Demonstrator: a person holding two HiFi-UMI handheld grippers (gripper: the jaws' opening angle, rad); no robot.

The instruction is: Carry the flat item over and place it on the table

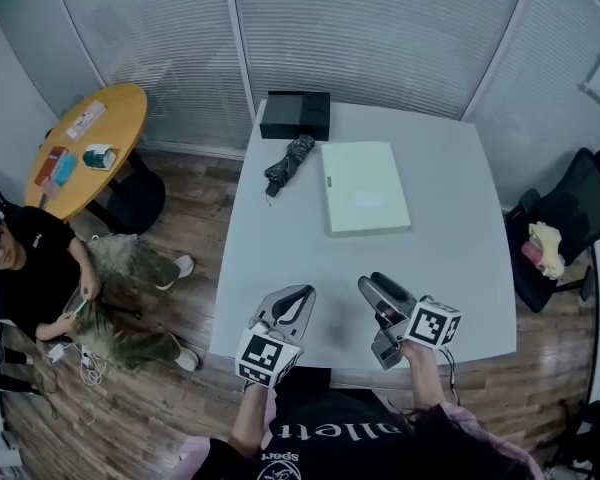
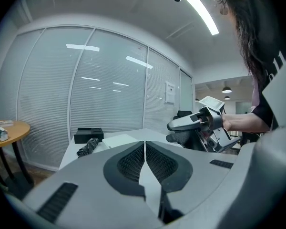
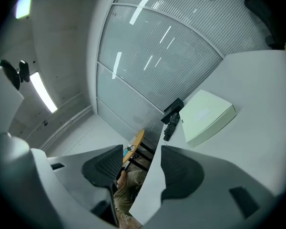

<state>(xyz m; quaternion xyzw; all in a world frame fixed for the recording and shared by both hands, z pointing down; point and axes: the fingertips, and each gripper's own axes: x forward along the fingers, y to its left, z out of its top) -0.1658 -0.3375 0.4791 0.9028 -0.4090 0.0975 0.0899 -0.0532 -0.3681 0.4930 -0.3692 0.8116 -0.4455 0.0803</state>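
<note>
The flat item [image 1: 365, 186], a pale green slab, lies flat on the white surface [image 1: 450, 238], toward its far side and well apart from both claws. To its left a folded dark umbrella [image 1: 288, 163] rests near the surface's edge, and a black box [image 1: 296, 115] sits at the far edge just beyond them. The left claw [image 1: 300, 293] hovers over the near edge with its jaws pressed together and nothing between them, as the left gripper view shows [image 2: 145, 144]. The right claw [image 1: 372, 316], rolled onto its side over the near edge, holds its jaws partly apart and empty [image 3: 142, 150]; its view looks across the surface to the flat item [image 3: 207, 116]. A seated person [image 1: 40, 268] is at the far left beside a round wooden surface [image 1: 120, 108].
</note>
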